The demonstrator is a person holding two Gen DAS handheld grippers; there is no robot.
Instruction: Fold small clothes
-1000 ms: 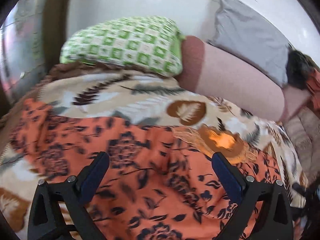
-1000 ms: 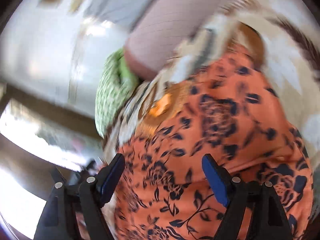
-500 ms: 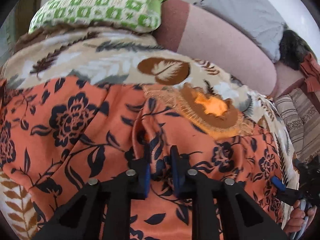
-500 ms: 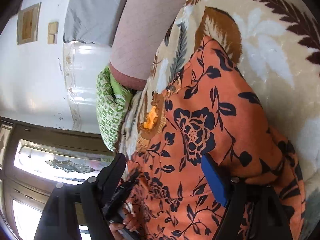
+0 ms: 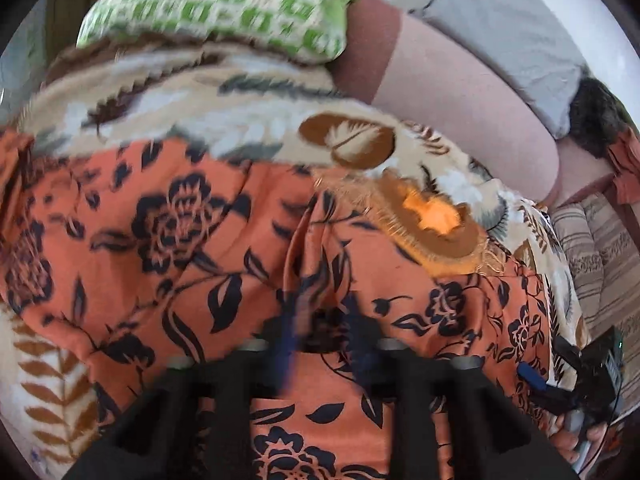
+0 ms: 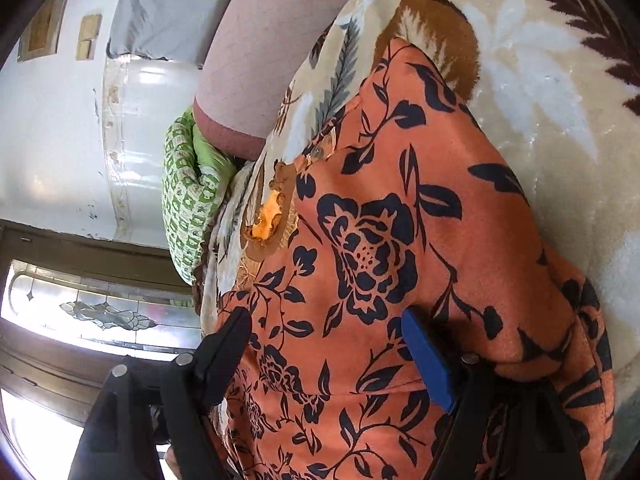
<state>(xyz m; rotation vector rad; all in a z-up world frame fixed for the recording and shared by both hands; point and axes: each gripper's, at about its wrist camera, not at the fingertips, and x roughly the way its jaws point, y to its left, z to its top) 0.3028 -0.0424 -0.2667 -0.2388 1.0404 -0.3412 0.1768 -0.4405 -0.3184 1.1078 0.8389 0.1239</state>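
Between the blurred fingers of the left gripper [image 5: 324,336] stands a raised fold of the orange flowered garment [image 5: 168,240]; its jaws are opening, and whether the pads touch the cloth I cannot tell. Under the right gripper [image 6: 332,344] the same garment spreads over a leaf-patterned blanket [image 6: 540,92], the jaws wide apart and gripping nothing. Beyond both lies a green checked pillow [image 5: 224,4].

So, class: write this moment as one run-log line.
stage: folding underway | left gripper: jaws opening, orange floral garment ridge between fingers | right gripper: open over garment | surface: leaf-print blanket
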